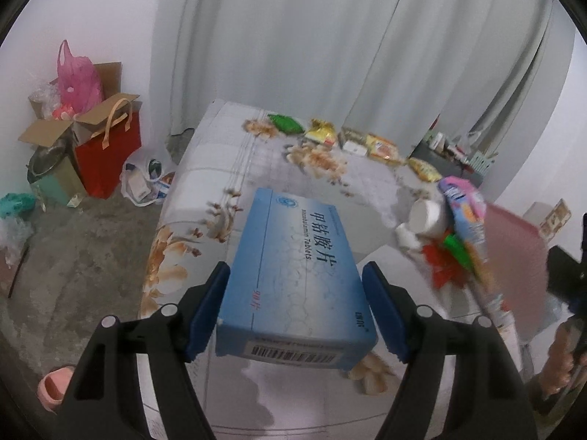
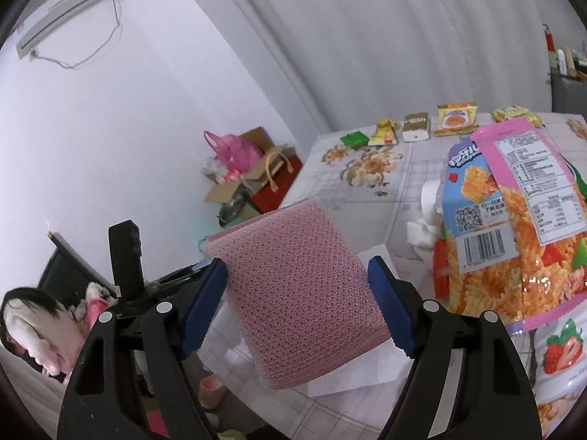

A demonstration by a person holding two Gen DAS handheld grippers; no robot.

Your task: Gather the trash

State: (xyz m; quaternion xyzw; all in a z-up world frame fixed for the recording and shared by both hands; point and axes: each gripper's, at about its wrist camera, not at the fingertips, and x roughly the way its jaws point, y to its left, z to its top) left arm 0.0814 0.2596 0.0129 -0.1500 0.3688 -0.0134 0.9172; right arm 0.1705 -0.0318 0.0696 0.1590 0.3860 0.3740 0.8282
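My left gripper is clamped wide around a blue medicine box, pads pressed on its two long sides, and the box is lifted clear of the counter with its flowery cloth. The top of the box has big Chinese characters plus a line ending in "Tablets", a "90" in red near the bottom edge, and a barcode on the end facing me.

My right gripper is about as wide and is pinching a pink mesh basket by its sides. It looks tilted and held over the near edge of the counter, with a white sheet under it.

Just right of the basket a big snack bag sticks up, touching it as far as I can tell. The bag has a QR code, a barcode and a white nutrition label too small to read, and a strawberry picture lower down. Crumpled white tissue sits behind it.

Along the far edge of the counter sits a row of small packets, green, yellow and orange; their printing is too small to read.
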